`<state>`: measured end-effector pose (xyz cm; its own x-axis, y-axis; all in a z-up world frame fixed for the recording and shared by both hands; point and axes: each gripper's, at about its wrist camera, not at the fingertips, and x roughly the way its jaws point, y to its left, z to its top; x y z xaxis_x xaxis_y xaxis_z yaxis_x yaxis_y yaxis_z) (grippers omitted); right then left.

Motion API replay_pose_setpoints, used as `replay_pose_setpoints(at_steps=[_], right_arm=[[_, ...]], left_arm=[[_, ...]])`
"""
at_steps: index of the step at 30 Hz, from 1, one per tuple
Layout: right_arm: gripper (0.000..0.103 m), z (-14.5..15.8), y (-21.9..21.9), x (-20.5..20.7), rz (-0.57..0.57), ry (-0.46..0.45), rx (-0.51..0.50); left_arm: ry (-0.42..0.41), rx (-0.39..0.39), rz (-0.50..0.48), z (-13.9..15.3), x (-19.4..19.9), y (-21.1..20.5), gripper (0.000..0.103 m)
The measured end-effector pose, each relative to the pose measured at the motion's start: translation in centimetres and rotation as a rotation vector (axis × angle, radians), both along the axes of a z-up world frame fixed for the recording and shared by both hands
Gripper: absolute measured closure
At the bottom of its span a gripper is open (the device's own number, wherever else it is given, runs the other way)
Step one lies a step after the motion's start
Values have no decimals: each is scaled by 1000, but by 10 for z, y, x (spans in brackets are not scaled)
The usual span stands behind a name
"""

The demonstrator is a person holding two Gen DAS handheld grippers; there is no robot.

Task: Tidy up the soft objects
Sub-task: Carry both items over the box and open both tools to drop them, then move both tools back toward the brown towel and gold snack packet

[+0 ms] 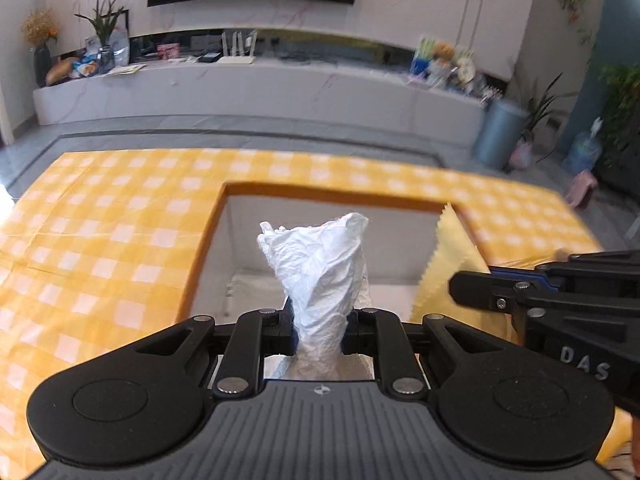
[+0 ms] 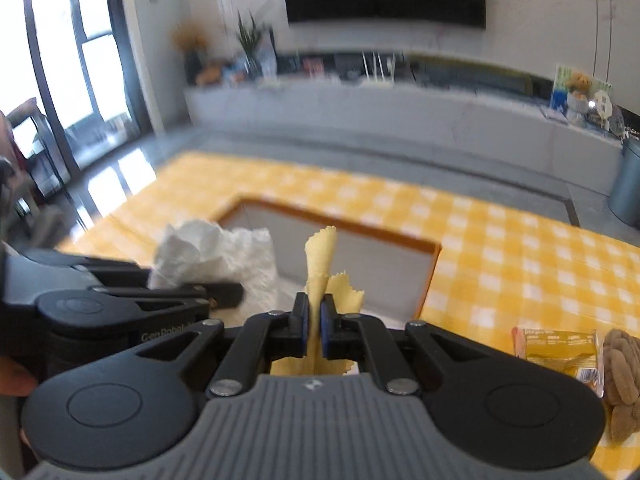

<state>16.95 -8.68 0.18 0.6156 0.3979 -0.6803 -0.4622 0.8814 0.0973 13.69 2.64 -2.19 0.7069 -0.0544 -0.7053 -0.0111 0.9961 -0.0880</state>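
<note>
Box (image 2: 424,280): centre frame, on table (image 2: 500,248). Snack packet (image 2: 560,354), knotted plush (image 2: 622,380): lower right, on table.

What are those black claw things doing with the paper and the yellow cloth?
A person is holding two claws, one in each hand, to tidy up soft things. The left claw is shut on a crumpled white tissue. The right claw is shut on a thin yellow cloth with zigzag edges. Both are held up by an orange-rimmed box that sits on the yellow checked tablecloth. A snack packet and a brown plush toy wait on the cloth nearby.
</note>
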Motion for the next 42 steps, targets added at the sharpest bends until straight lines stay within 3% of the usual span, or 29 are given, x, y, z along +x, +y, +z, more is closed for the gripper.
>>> replay_pose_setpoints(at_steps=[9,12,15,17,20,30,42], right_arm=[[100,-31,11,20,-18,65,-83],[100,-35,13,18,-5,76,-100],[97,-37,16,15,16,83,-139],[94,-37,18,13,22,74,-154],[91,-35,16,12,18,72,-142],[75,-20,8,3,24,35,-112],[69,21,-31,-29,20,-56,-57]], left_arm=[[26,43,17,-10,1,-2,83],[23,76,25,-13,2,-5,77],[9,114,62,-14,-1,-5,57],[-19,119,72,-10,-5,-5,33],[-49,137,68,-6,-8,-6,25],[-31,136,91,9,-11,-6,20],[-141,84,42,52,-49,-32,18]])
